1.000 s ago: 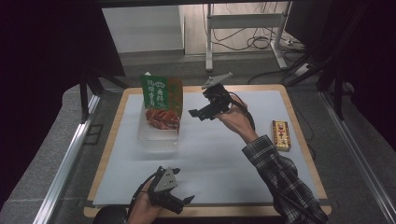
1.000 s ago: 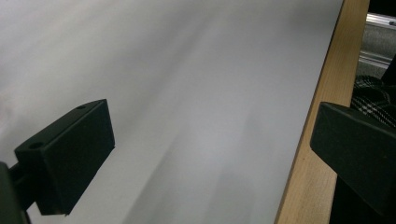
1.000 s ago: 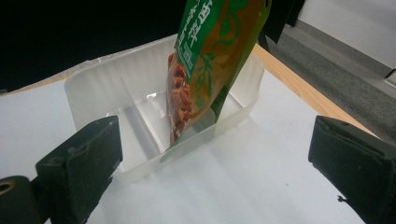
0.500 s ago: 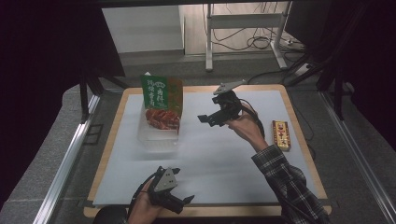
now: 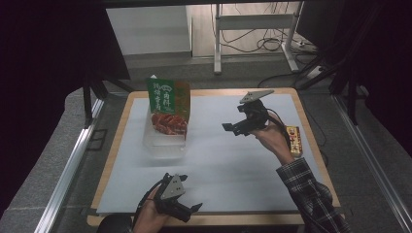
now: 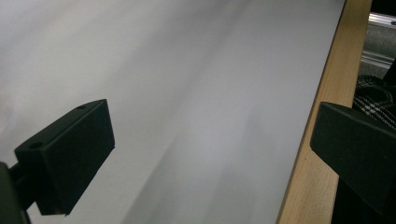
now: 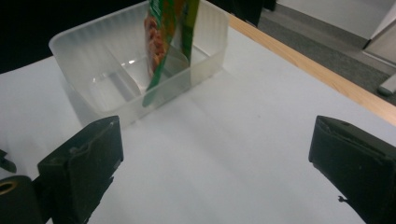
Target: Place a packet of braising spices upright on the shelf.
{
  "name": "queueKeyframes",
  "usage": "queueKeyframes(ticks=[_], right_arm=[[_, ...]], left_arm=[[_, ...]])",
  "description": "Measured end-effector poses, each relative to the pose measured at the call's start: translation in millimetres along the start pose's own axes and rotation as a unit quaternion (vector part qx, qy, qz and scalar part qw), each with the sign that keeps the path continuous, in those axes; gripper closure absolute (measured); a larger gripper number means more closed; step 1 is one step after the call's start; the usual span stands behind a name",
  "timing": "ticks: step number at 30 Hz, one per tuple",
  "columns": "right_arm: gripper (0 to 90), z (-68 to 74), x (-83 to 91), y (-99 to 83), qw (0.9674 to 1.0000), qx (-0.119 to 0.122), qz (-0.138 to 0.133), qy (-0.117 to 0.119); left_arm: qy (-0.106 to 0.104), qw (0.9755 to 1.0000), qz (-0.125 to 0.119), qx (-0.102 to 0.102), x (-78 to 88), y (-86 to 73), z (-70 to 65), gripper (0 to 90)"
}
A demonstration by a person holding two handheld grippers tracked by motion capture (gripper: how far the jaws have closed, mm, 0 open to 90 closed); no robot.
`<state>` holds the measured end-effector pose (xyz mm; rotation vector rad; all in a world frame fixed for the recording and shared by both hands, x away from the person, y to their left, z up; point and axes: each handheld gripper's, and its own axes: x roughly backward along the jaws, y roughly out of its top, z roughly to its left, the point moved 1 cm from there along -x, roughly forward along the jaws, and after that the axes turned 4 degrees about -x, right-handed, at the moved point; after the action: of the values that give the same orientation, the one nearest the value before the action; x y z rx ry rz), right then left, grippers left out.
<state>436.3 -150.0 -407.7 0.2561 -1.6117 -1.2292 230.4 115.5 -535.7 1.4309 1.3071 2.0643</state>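
Translucent plastic tray [image 5: 164, 141] with an upright green snack pouch [image 5: 167, 104] inside; right gripper [image 5: 243, 127] faces it, jaws spread and empty.

Tray sits on the white worktop [image 5: 233, 165], left of centre and toward the far edge. The pouch stands in its far part, long axis vertical, leaning slightly; in the right gripper view the pouch [image 7: 168, 42] rises from one compartment of the tray [image 7: 93, 56], straight ahead of the jaws but well apart from them. Right gripper is held above the worktop to the tray's right, with a small yellow-and-red pack [image 5: 293, 141] just beyond the hand. Left gripper [image 5: 182, 209] rests at the near edge, jaws open, holding nothing, farther from the tray. Judgement: the right hand is better placed to reach the pouch.
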Motion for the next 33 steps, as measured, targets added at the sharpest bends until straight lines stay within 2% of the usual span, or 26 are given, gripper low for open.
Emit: queueKeyframes(ticks=[5, 11, 17, 27, 33], right_arm=[[2.7, -7.5, 10.4, -13.1, 0.9997, -0.014, -0.015, -0.017], [2.7, -15.1, 20.3, -27.9, 0.9991, -0.024, -0.020, -0.028], [2.9, -19.5, 26.0, -40.8, 0.9986, -0.022, -0.007, -0.047], [3.2, -35.2, 30.0, -66.5, 0.9956, -0.055, 0.010, -0.074], [3.1, -45.2, 34.5, -76.9, 0.9931, -0.065, 0.015, -0.096]], left_arm=[[0.000, 1.0000, 0.001, 0.000, -0.3, -0.1, 0.0, 0.0], [0.000, 1.0000, 0.003, 0.000, -0.7, -0.1, -0.2, 0.0], [0.001, 1.0000, 0.003, 0.000, -1.0, -0.2, -0.1, 0.0], [0.001, 1.0000, 0.004, -0.001, -0.8, -0.1, -0.1, 0.0], [0.001, 1.0000, 0.002, 0.000, -0.9, -0.1, -0.7, 0.0]])
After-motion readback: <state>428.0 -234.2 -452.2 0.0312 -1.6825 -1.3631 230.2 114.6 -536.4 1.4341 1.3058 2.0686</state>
